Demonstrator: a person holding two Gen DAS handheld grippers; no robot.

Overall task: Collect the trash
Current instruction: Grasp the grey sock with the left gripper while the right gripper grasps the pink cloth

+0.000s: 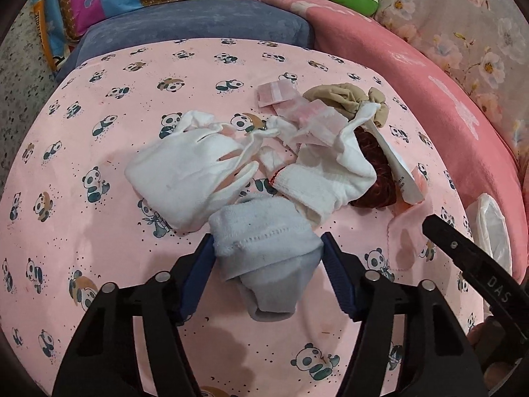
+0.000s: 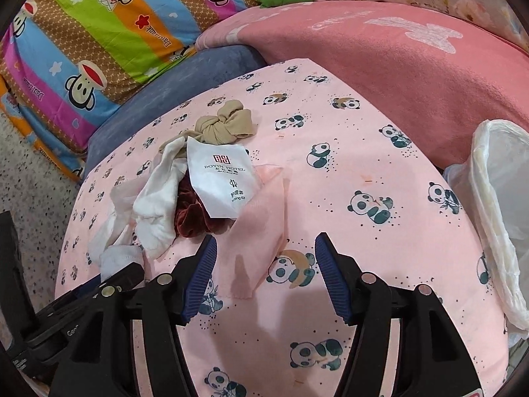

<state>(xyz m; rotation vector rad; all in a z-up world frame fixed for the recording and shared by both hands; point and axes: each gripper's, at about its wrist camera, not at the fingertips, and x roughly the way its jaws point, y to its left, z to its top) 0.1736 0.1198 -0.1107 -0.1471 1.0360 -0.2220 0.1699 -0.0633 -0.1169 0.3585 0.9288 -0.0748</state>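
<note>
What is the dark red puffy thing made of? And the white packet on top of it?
The scrunchie looks like velvet: dark red, crinkled and fuzzy. The packet looks like smooth paper or thin plastic: flat and creased, with printed writing.

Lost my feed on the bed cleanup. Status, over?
Left tool shut on pale blue sock. Right tool open, over pink cloth. Lined bin at right, path clear.
</note>
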